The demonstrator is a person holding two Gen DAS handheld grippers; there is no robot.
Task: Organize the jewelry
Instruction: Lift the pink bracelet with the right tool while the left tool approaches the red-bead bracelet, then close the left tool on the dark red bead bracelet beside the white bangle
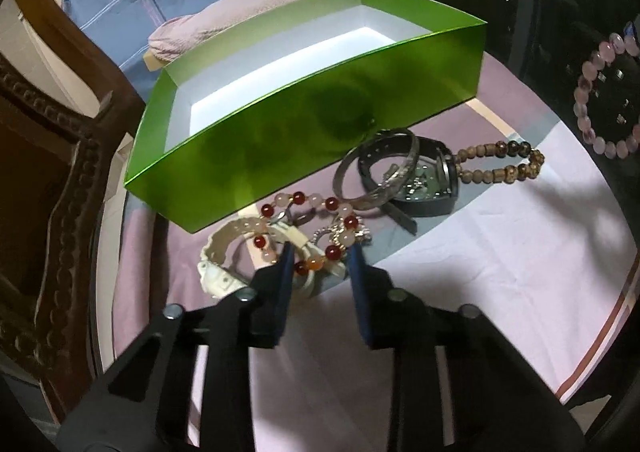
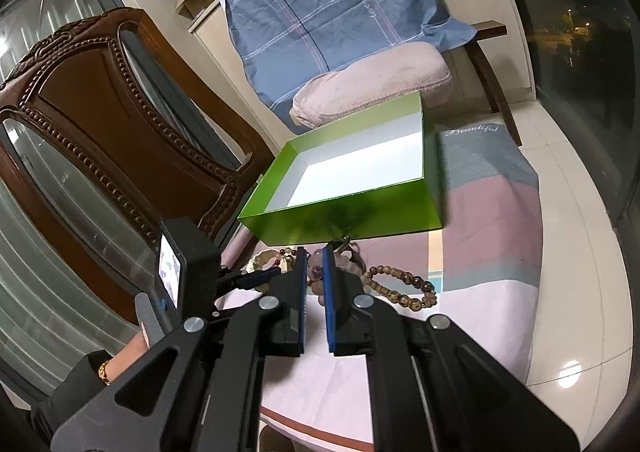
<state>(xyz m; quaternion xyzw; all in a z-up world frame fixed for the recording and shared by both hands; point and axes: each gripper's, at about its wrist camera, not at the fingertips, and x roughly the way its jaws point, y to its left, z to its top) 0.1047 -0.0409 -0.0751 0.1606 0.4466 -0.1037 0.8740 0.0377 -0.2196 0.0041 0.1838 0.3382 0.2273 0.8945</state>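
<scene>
Jewelry heaped on the cloth-covered tabletop (image 1: 500,252), just in front of the near wall of an open green box (image 1: 320,119). Box white inside, nothing visible in it, standing toward the far left edge of the tabletop.

Left gripper (image 1: 322,256) low over the left end of the heap, jaws wide, one blue pad on each side of a red-and-pink bead bracelet (image 1: 332,251); cannot tell whether the pads touch the beads. Bracelet draped over a white watch (image 1: 224,268), with a small silver chain piece (image 1: 352,234) against its right side.

To the right, a silver bangle (image 1: 376,175) leaning on a black watch (image 1: 428,191), close under the box wall. Beyond the watch, toward the right edge, a wooden bead bracelet (image 1: 502,147) lying flat, touching the watch case.

Right gripper (image 2: 314,252) narrow, pinching a pink bead bracelet (image 2: 318,276) between its blue pads, above the heap and short of the box wall. Same bracelet seen from the left wrist as a loop raised off the cloth at the right (image 1: 581,107).

Carved wooden chair back (image 2: 120,99) by the left edge; pink cushion (image 2: 372,83) and blue plaid cloth (image 2: 328,3) behind the box.
</scene>
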